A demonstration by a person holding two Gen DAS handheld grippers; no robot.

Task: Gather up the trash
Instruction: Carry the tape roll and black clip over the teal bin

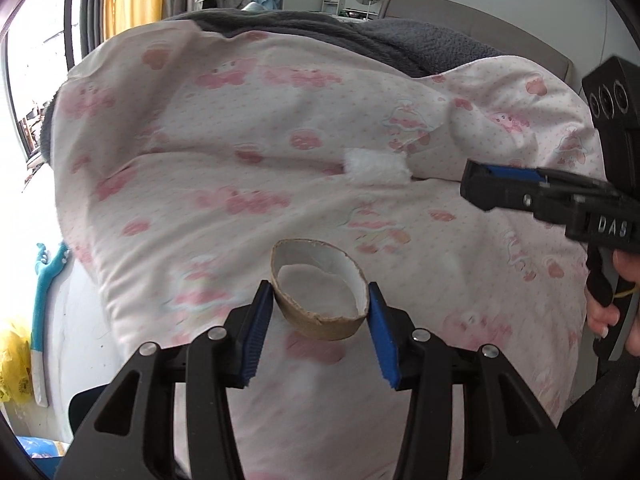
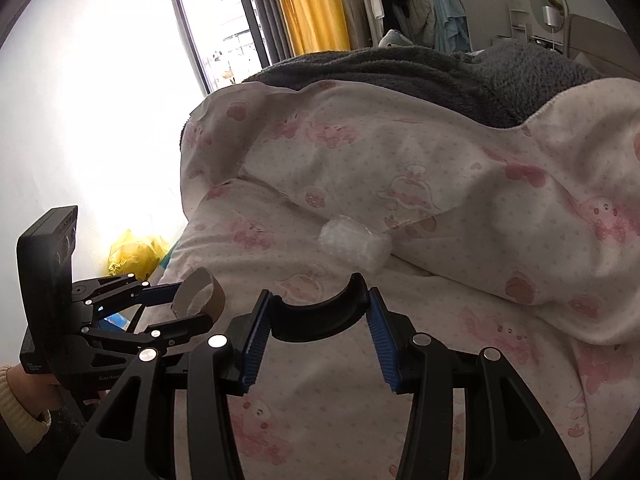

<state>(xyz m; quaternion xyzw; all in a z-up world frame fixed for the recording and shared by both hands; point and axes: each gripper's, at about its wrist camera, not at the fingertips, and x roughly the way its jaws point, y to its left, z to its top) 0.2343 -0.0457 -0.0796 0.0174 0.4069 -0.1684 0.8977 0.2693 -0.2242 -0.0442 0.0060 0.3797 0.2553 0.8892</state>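
Note:
My left gripper [image 1: 320, 300] is shut on a short brown cardboard ring [image 1: 320, 312], its blue pads pressing both sides, held above the pink-patterned quilt [image 1: 240, 140]. In the right wrist view the same ring [image 2: 200, 294] shows at the left in the left gripper [image 2: 188, 308]. My right gripper [image 2: 319, 300] is shut on a black curved plastic piece [image 2: 320, 320]. It also shows from the side as the right gripper [image 1: 472, 184] at the right edge. A white bubble-wrap wad [image 1: 376, 166] [image 2: 354, 246] lies in a quilt fold beyond both grippers.
A grey fleece blanket [image 2: 400, 72] covers the bed's far end. A yellow plastic bag [image 2: 134, 258] sits on the floor left of the bed, near a blue plush toy [image 1: 48, 272]. A window, yellow curtain [image 2: 312, 4] and hanging clothes stand behind. A hand [image 1: 624, 304] grips the right tool.

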